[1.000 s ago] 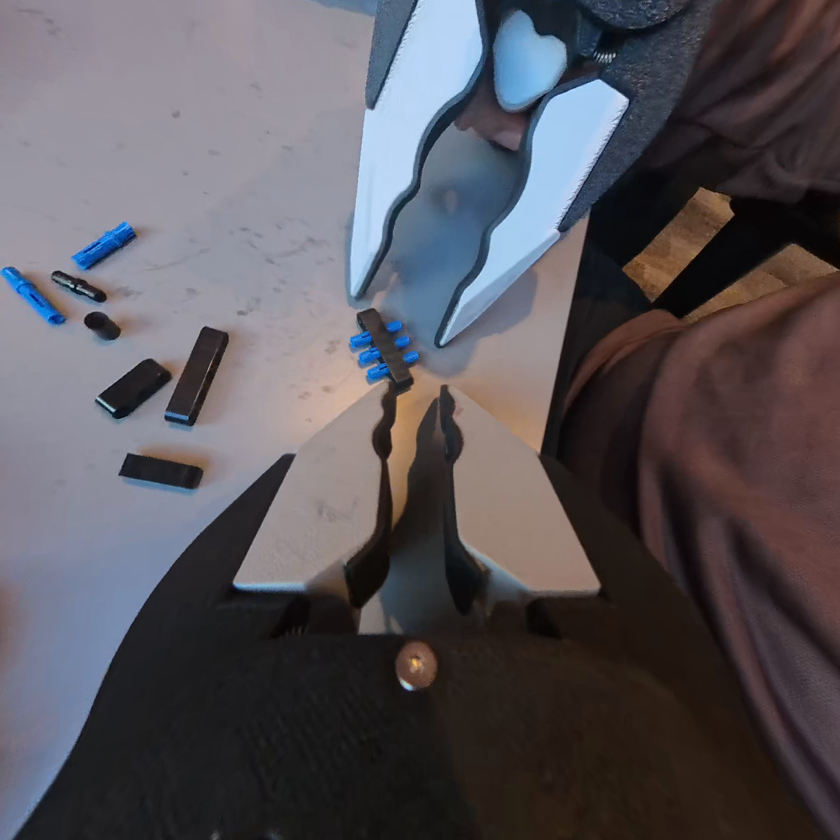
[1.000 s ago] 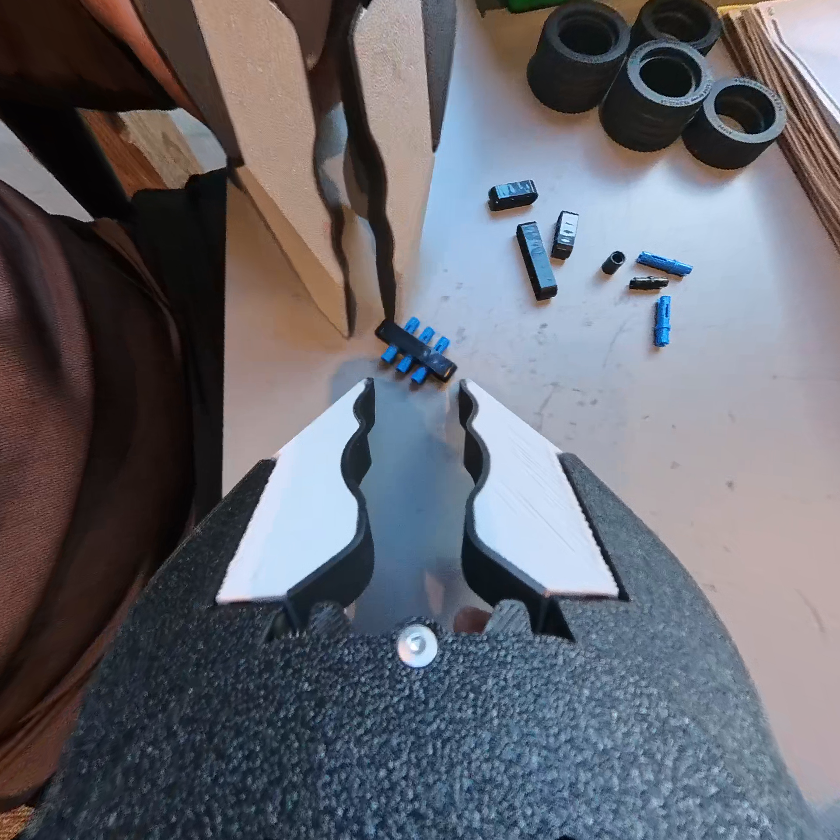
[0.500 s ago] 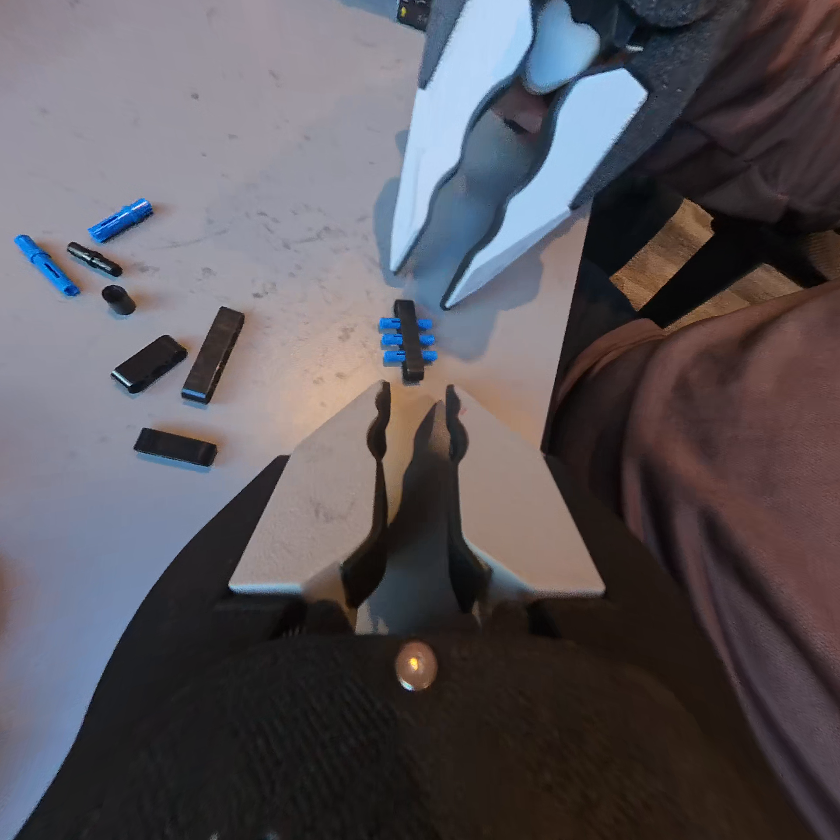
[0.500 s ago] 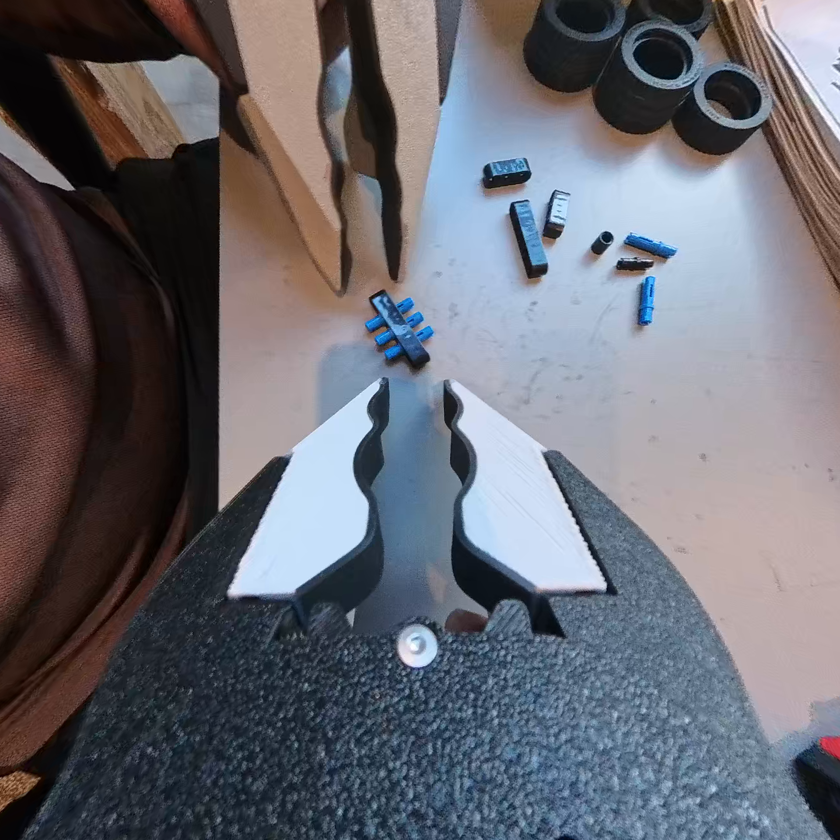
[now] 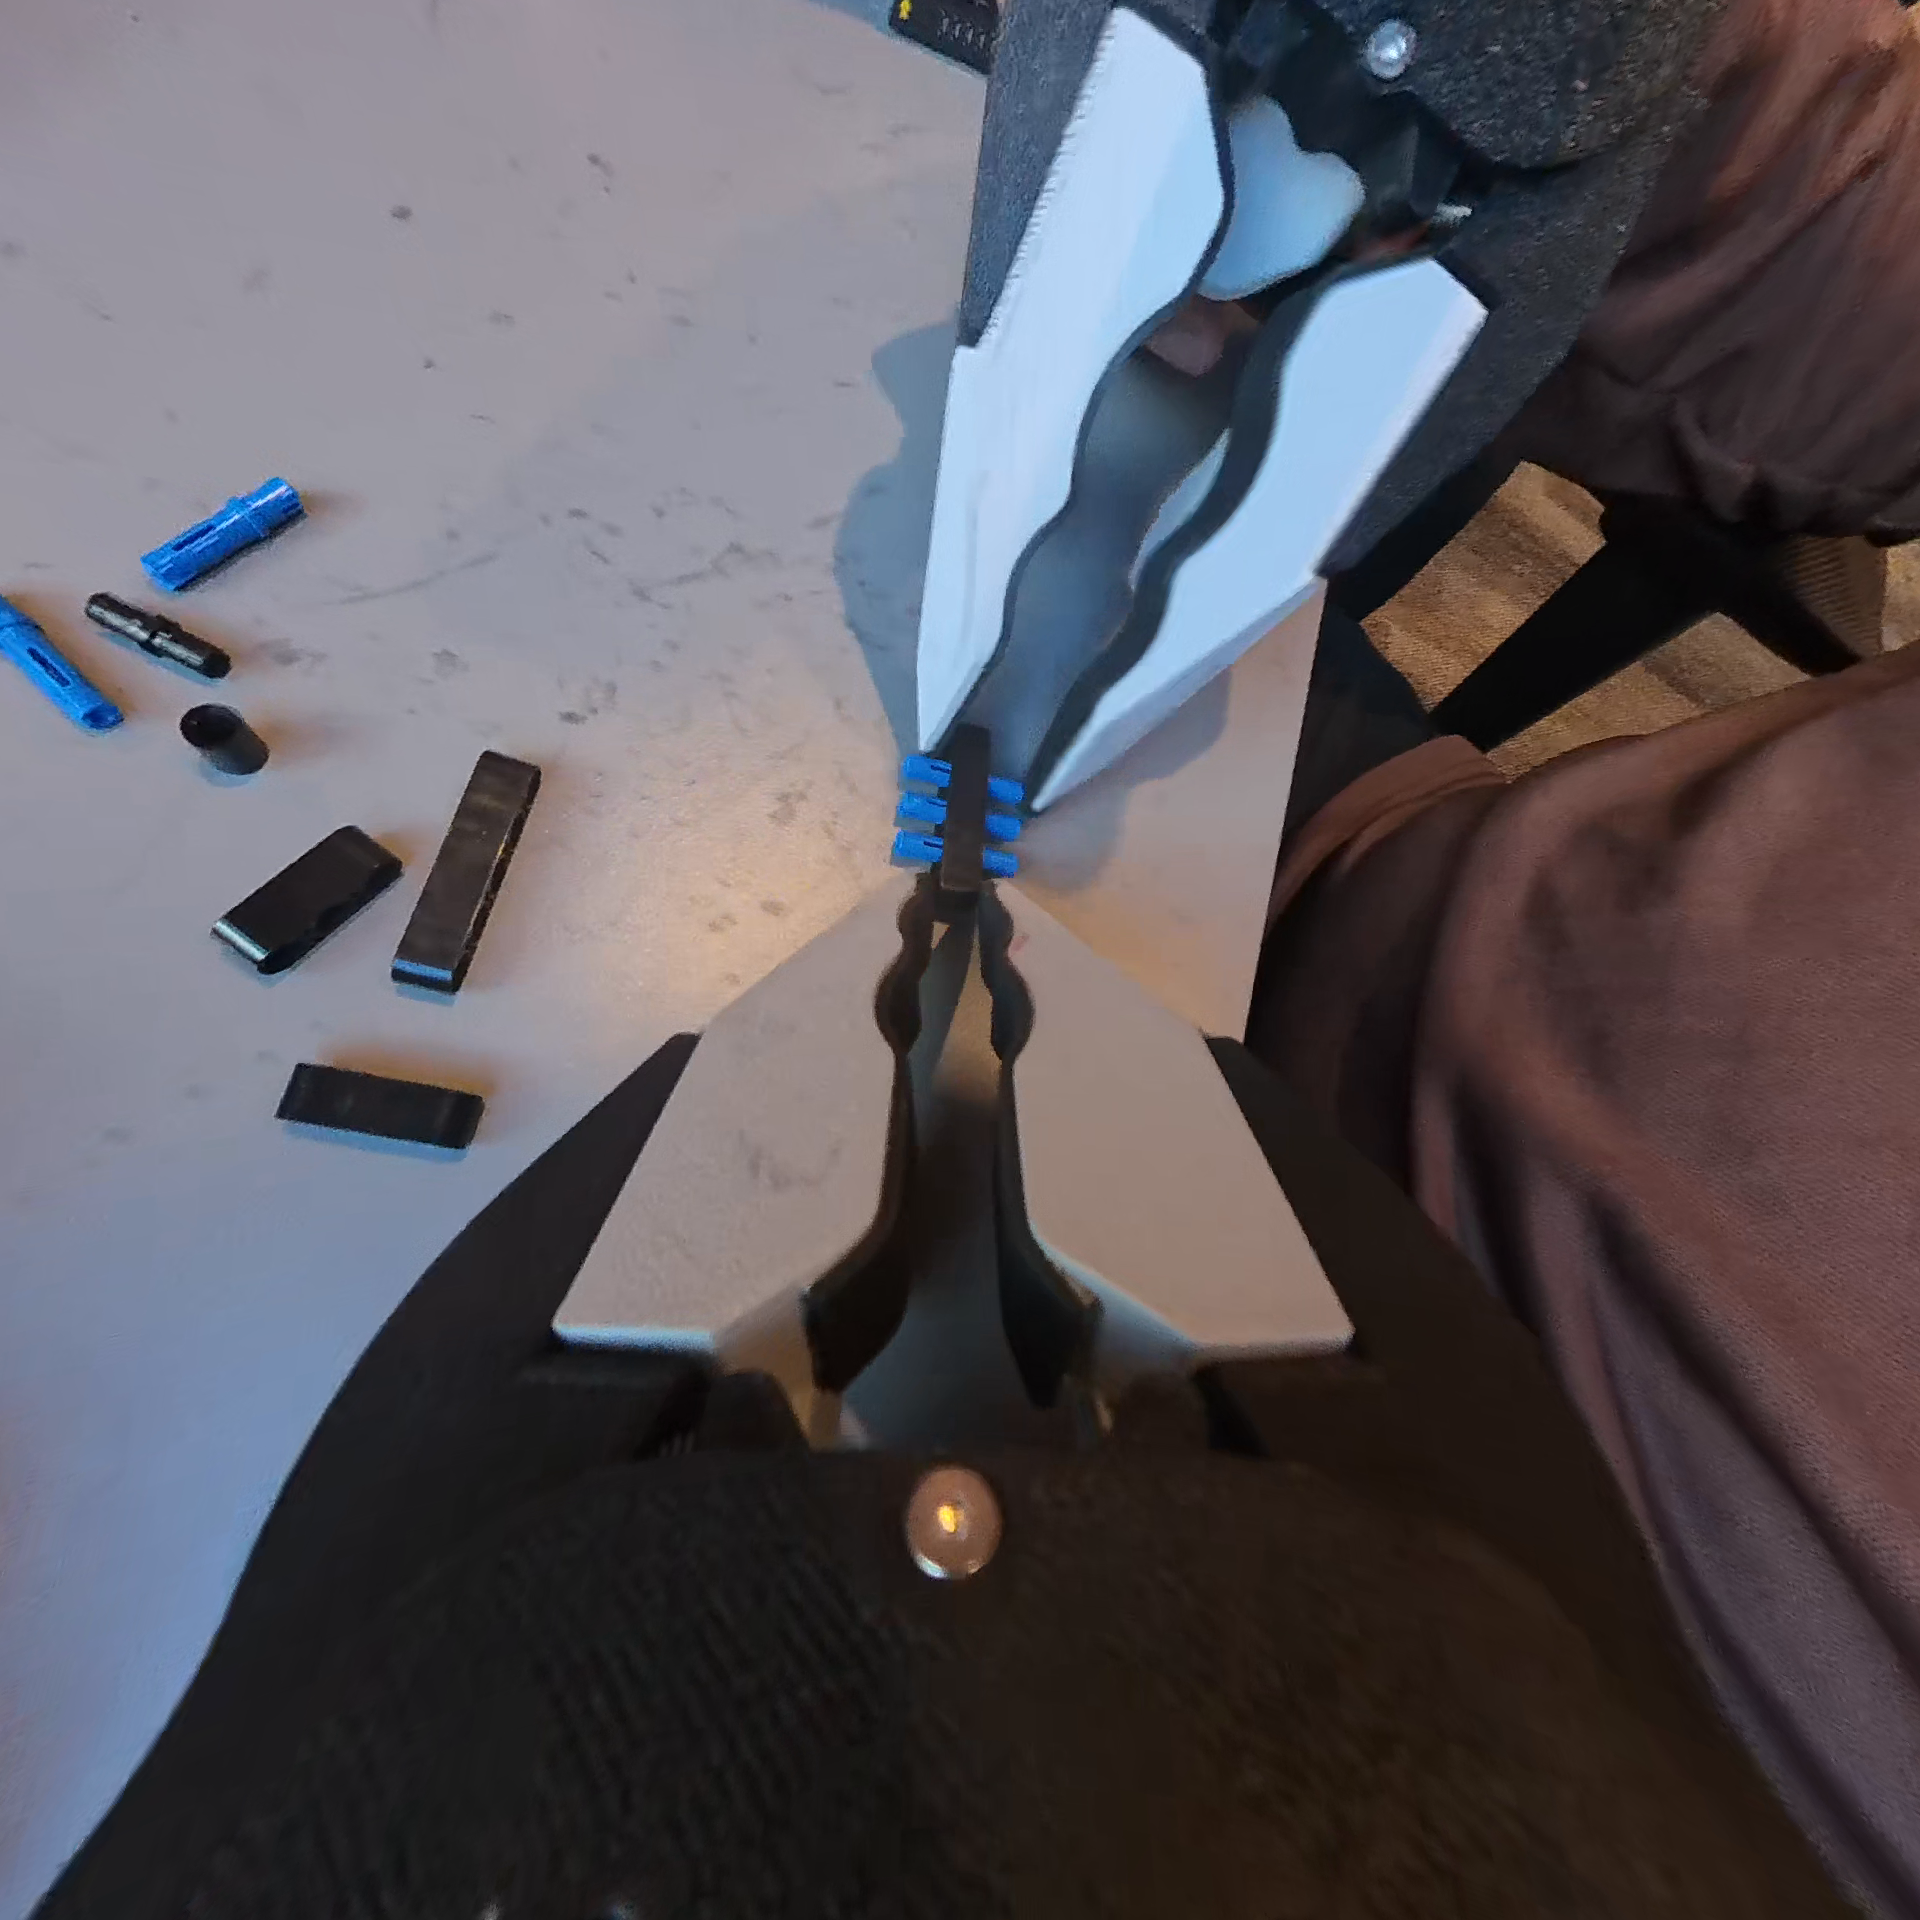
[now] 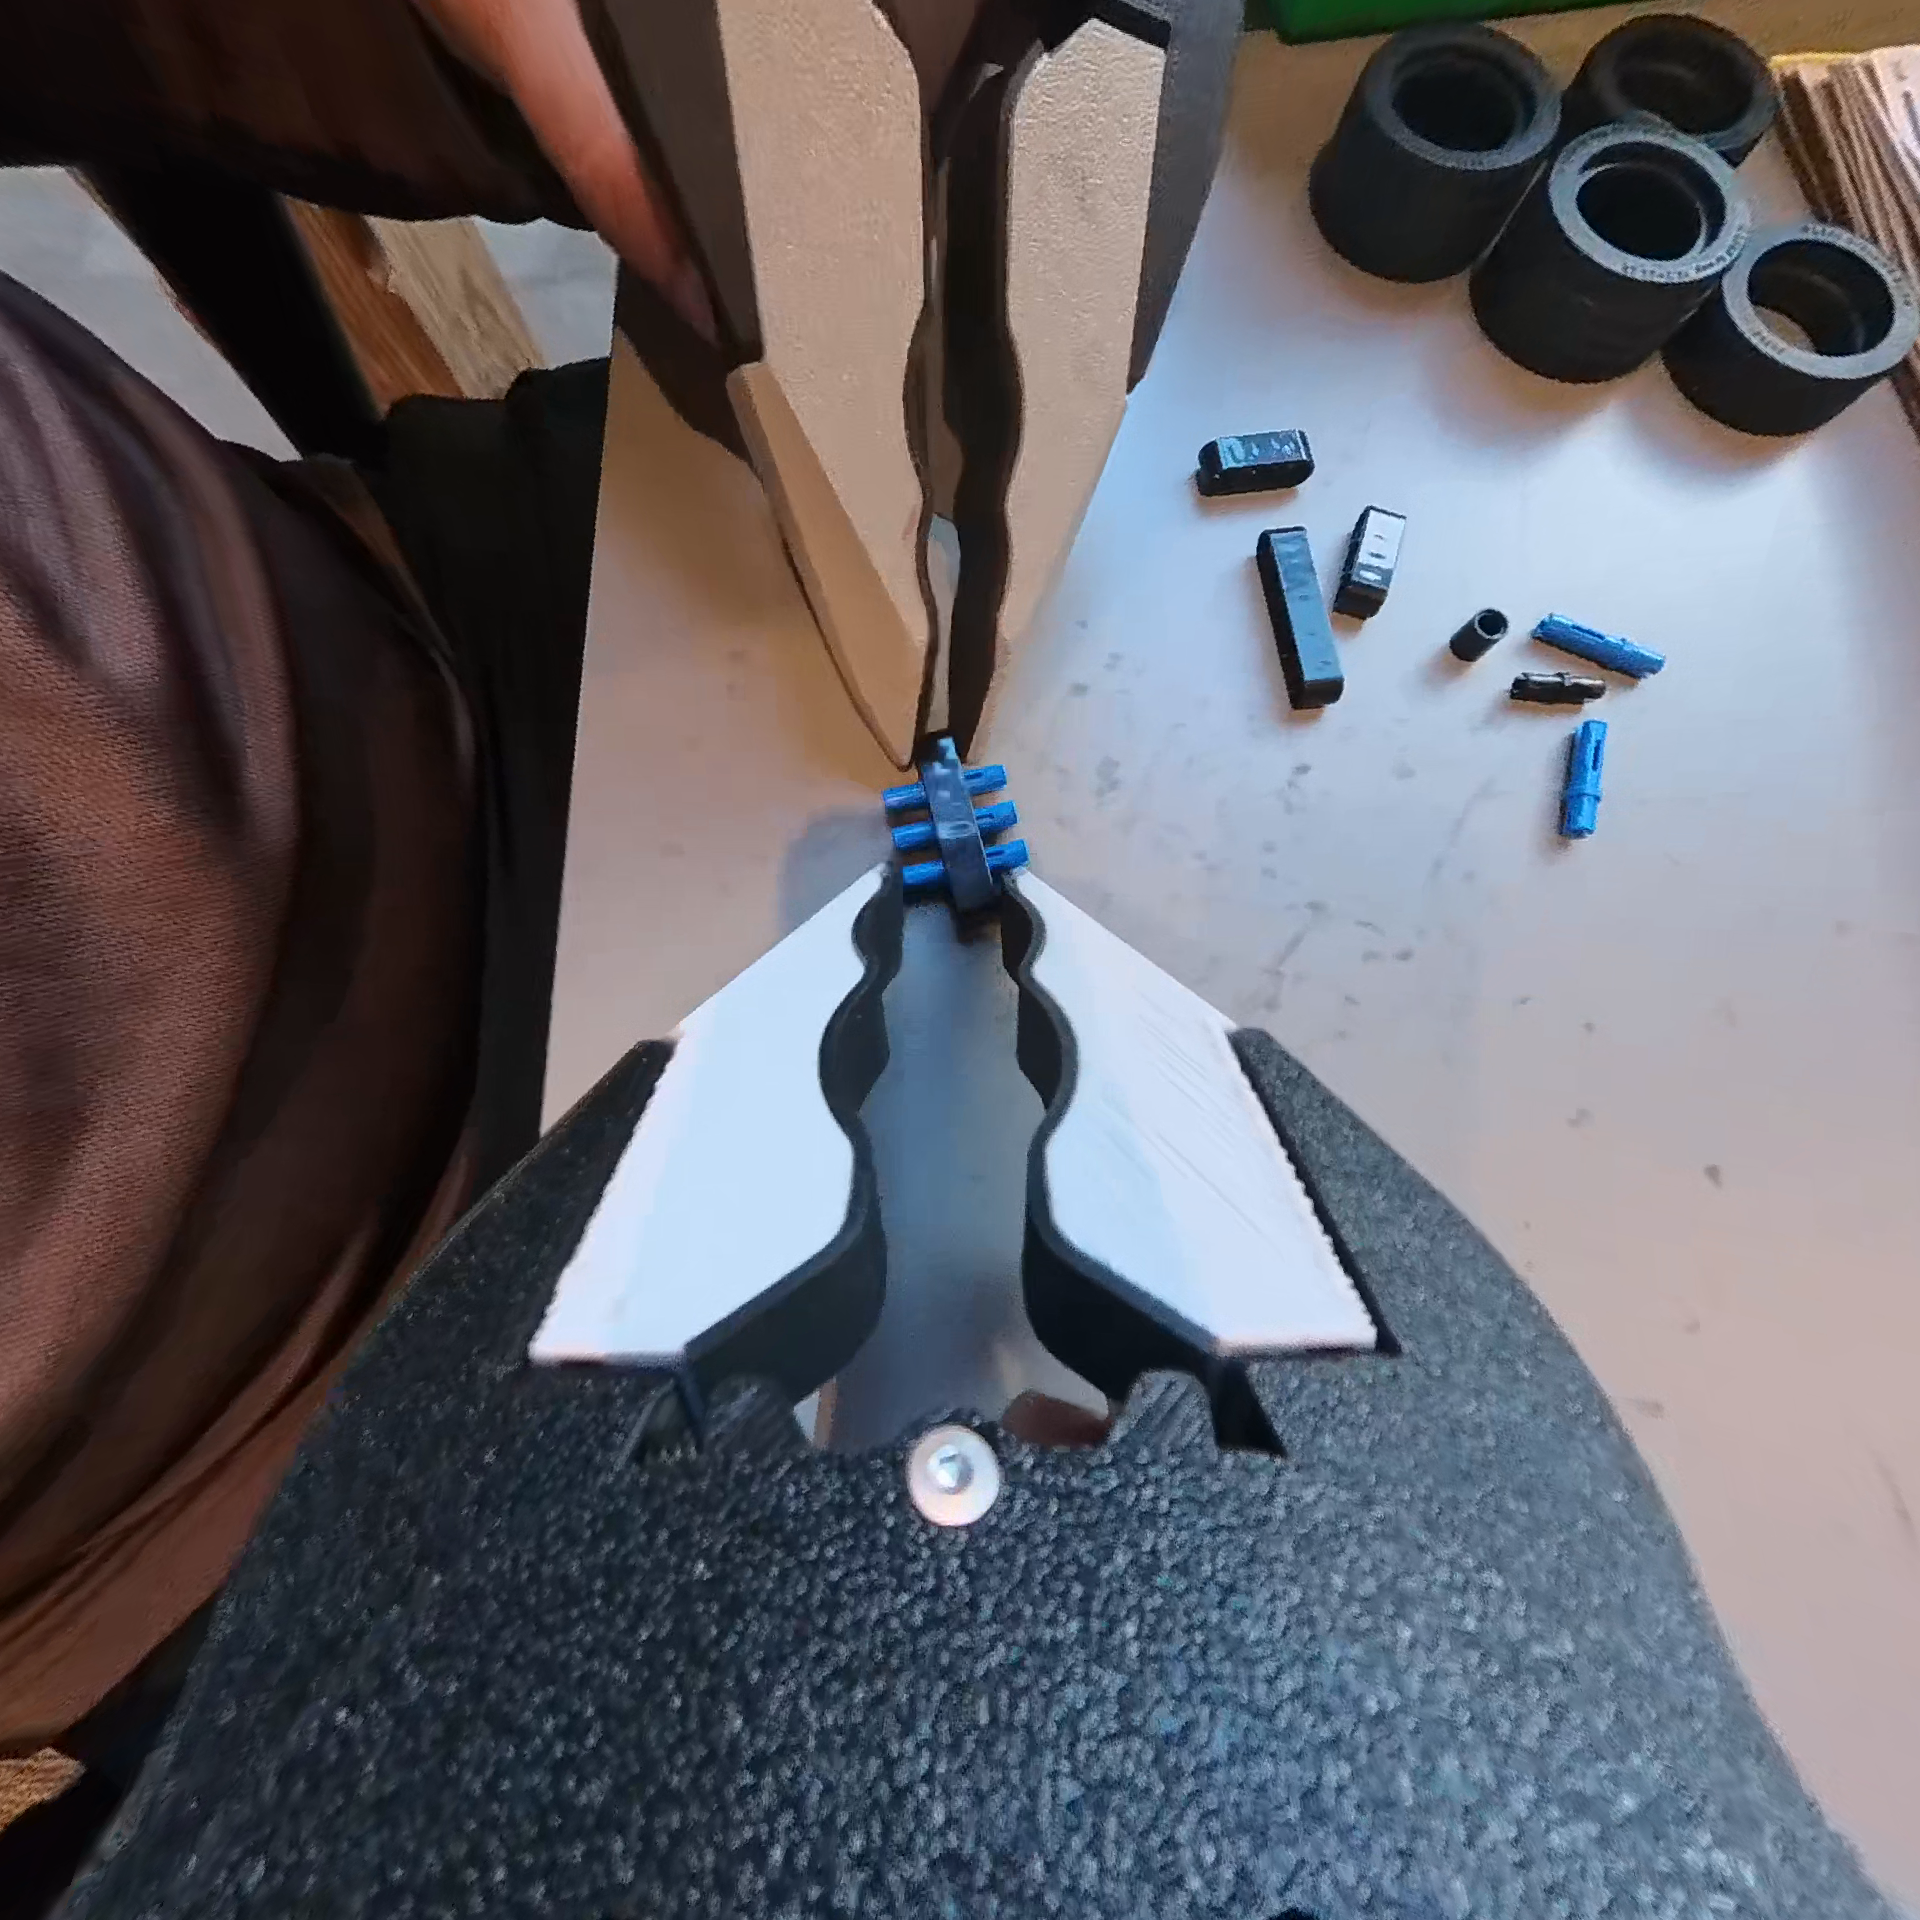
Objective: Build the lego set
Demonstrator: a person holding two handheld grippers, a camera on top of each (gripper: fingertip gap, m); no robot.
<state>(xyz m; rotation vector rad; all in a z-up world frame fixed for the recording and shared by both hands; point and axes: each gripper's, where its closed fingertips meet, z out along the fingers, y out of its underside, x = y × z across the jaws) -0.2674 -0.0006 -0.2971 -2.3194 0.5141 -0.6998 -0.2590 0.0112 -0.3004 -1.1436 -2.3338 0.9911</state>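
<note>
A short black beam with three blue pins through it (image 5: 958,821) lies near the table's edge, between my two grippers. My left gripper (image 5: 948,902) is shut on its near end. In the right wrist view the beam (image 6: 956,831) points toward me and the left gripper (image 6: 940,743) comes in from the top, pinching its far end. My right gripper (image 6: 954,878) is open, its tips either side of the nearest blue pin. It enters the left wrist view (image 5: 987,771) from above.
Loose black beams (image 5: 468,873) (image 5: 307,899) (image 5: 379,1107), a black bush (image 5: 223,738), a black pin (image 5: 156,636) and blue pins (image 5: 223,533) (image 5: 52,665) lie left. Several black tyres (image 6: 1605,249) stand far right. The table edge (image 5: 1283,790) and a person's brown clothing are close by. The tips of both grippers are at nearly the same place. The black bush (image 5: 223,738) is about equally far from each gripper, around 11 cm. My right wrist view (image 6: 1483,617) looks at it from another angle.
The beam turned in line with both grippers. My left gripper moved forward and shut on its end. My right gripper came down so its open tips flank the other end.
</note>
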